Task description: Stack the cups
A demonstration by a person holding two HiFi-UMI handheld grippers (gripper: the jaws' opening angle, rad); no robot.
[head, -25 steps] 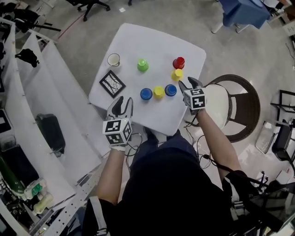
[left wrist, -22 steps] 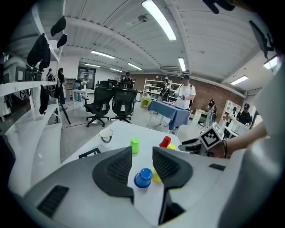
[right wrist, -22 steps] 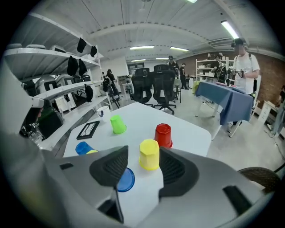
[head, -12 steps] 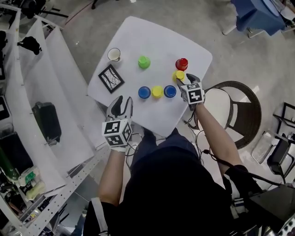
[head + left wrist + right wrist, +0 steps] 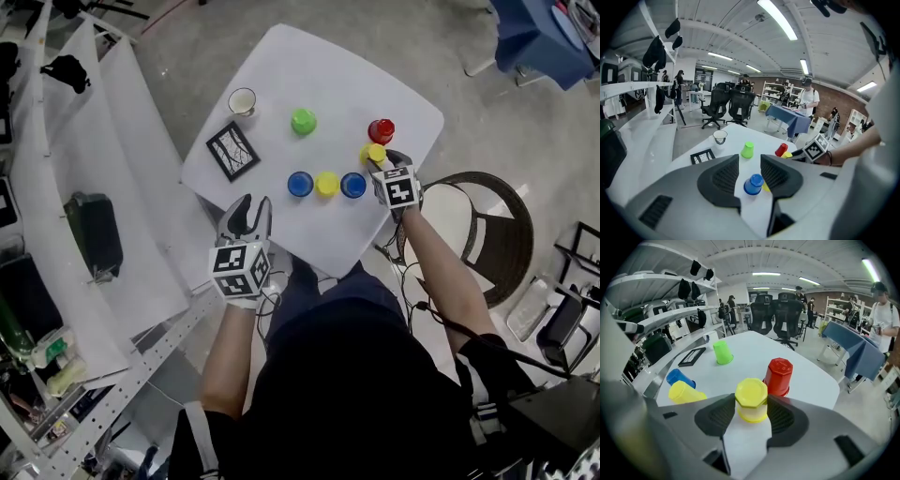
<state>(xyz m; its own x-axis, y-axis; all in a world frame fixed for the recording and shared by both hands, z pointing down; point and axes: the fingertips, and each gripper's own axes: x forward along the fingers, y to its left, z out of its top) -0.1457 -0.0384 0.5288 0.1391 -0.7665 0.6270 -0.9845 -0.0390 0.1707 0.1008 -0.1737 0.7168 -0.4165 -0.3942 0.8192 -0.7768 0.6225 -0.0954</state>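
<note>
Several upside-down cups stand on the white table (image 5: pixel 319 66). A green cup (image 5: pixel 303 121) is at the back, and a red cup (image 5: pixel 381 130) is at the right. A blue cup (image 5: pixel 300 184), a yellow cup (image 5: pixel 326 184) and a second blue cup (image 5: pixel 353 185) form a front row. My right gripper (image 5: pixel 380 161) is closing round another yellow cup (image 5: pixel 751 399) just before the red cup (image 5: pixel 778 376). Its pads touch the cup's sides, and the cup stands on the table. My left gripper (image 5: pixel 246 214) hovers open and empty off the near edge, pointing at the blue cup (image 5: pixel 753 184).
A clear glass (image 5: pixel 242 100) and a black-framed square card (image 5: pixel 232 150) sit at the table's left corner. A round chair (image 5: pixel 469 216) stands right of the table. White shelving (image 5: pixel 56 234) runs along the left.
My right gripper has moved forward from beside the yellow cup until its jaws flank it. The left gripper has stayed where it was.
</note>
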